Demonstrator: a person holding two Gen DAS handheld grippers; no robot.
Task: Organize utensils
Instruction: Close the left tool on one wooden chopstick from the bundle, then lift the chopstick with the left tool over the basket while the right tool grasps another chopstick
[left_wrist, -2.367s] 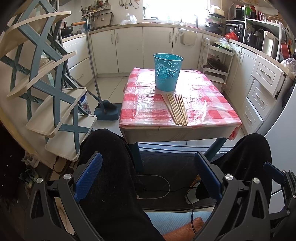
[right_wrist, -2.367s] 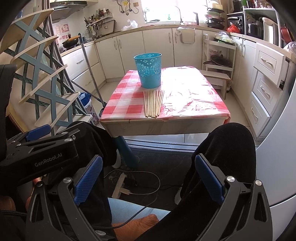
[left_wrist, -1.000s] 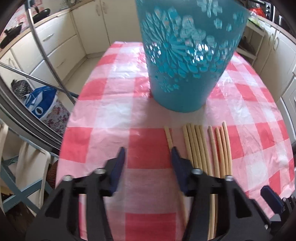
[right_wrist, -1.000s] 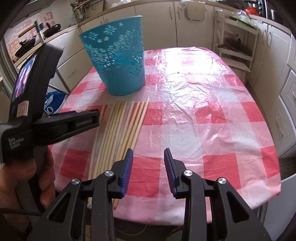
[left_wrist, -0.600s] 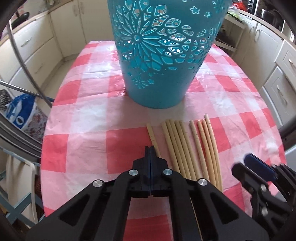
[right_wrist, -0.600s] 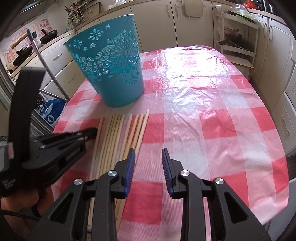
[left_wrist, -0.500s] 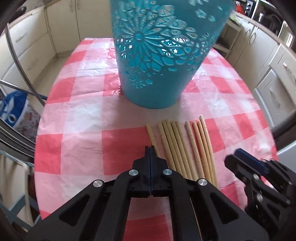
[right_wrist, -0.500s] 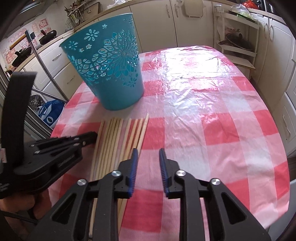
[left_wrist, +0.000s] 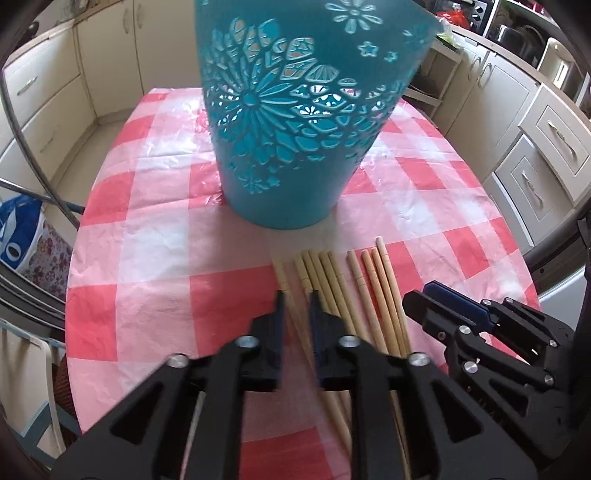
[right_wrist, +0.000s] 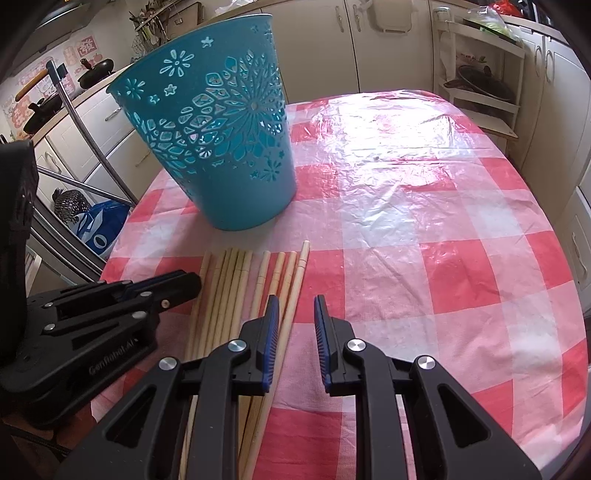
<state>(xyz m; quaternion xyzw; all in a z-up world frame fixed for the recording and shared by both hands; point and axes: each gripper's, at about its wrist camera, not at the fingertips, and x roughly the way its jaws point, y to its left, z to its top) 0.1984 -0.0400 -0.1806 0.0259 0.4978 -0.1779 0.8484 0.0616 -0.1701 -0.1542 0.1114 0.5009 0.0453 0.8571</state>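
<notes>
The left tongs (left_wrist: 295, 306) are hovering low over the leftmost chopstick (left_wrist: 282, 275), jaws having just been opening and now slightly apart, the stick showing between them unpressed. The row of chopsticks (right_wrist: 236, 291) is lying on the checked surface (right_wrist: 424, 229) just before the teal basket (right_wrist: 218, 144). The right tongs (right_wrist: 294, 314) are standing slightly apart over the rightmost chopstick (right_wrist: 298, 273), not clamping it.

The teal basket (left_wrist: 295, 129) loses its rim past the top edge of the left wrist view. The chopsticks' (right_wrist: 236, 295) near ends run hidden under the right gripper (right_wrist: 293, 314). The left gripper's (left_wrist: 295, 306) fingertips (left_wrist: 279, 306) are motion-blurred, so contact with the leftmost chopstick (left_wrist: 286, 284) cannot be judged.
</notes>
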